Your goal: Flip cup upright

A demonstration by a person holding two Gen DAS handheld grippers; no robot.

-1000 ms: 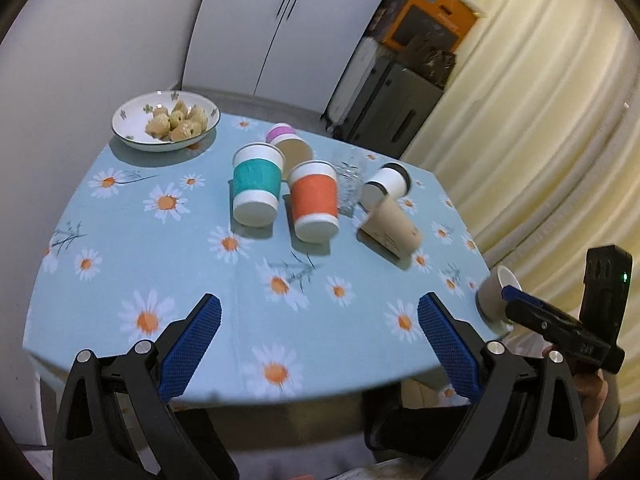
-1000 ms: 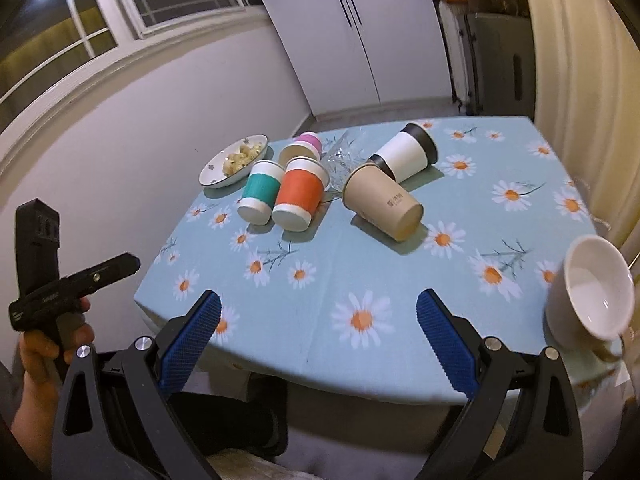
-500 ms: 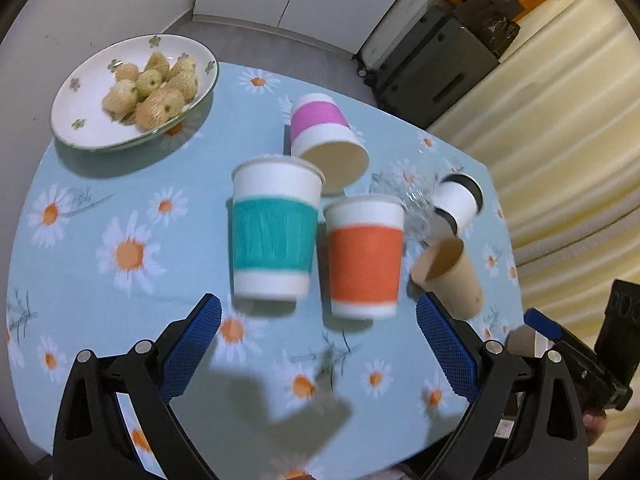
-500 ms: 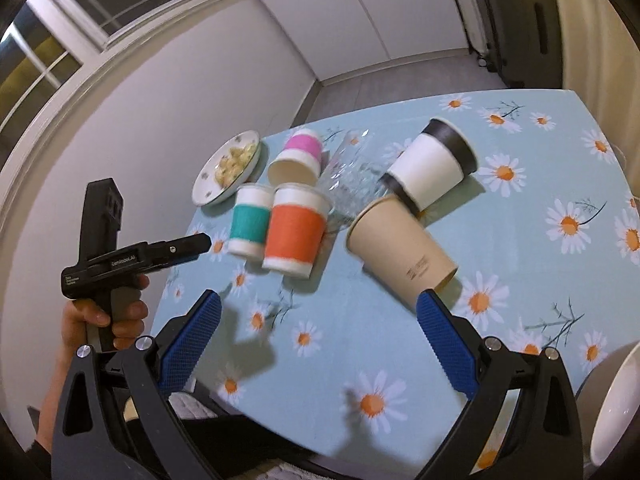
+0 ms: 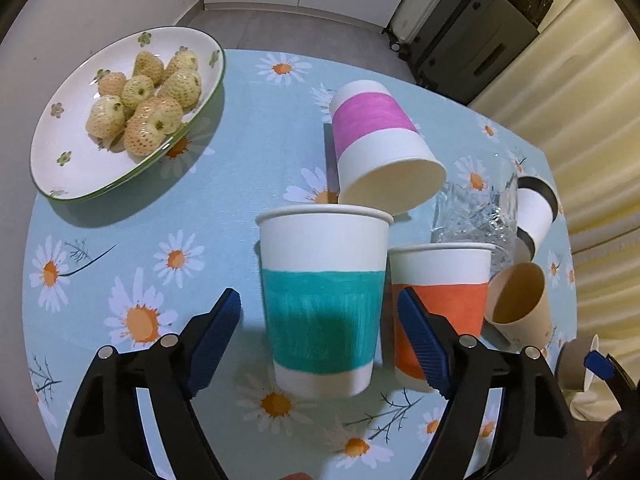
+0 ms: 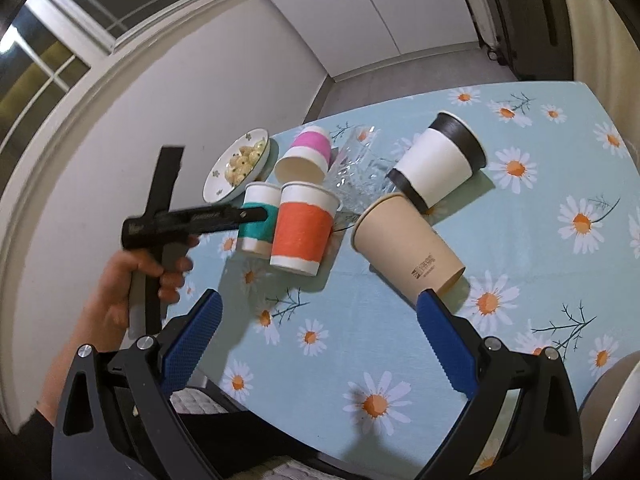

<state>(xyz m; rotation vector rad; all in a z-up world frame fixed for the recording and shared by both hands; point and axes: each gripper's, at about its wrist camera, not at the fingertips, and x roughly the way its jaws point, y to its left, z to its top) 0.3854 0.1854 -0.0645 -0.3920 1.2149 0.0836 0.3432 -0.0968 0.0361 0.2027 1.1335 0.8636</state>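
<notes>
A: On the daisy-print blue tablecloth (image 5: 224,216), my left gripper (image 5: 320,340) sits low with its blue fingers (image 5: 216,328) spread wide on either side of the teal-banded white paper cup (image 5: 322,292), not touching it. That cup looks inverted to me, wide rim on top in the left wrist view only because the camera's tipped, so I can't be certain.

B: Right side?

A: Right gripper (image 6: 320,344) hangs above the table's near edge, fingers apart, empty. The plain tan paper cup (image 6: 404,248) lies on its side just ahead of it.

B: Progress?

A: Nothing flipped yet, I'd say. It's an approach, no grasp. Closing, lifting and turning all remain.

B: Counts, quick.

A: Paper cups, five: teal, the orange-banded white paper cup (image 5: 438,300) touching beside it, a pink-banded white paper cup (image 5: 376,136) tipped over behind, the tan one, and a black-rimmed white paper cup (image 6: 440,164) on its side. One clear cut-glass tumbler (image 5: 472,220) lying among them. One flower-patterned white bowl (image 5: 72,176) of pale strawberries (image 5: 148,108), well apart at left. One white ceramic cup (image 6: 616,424) at the right edge.
</notes>
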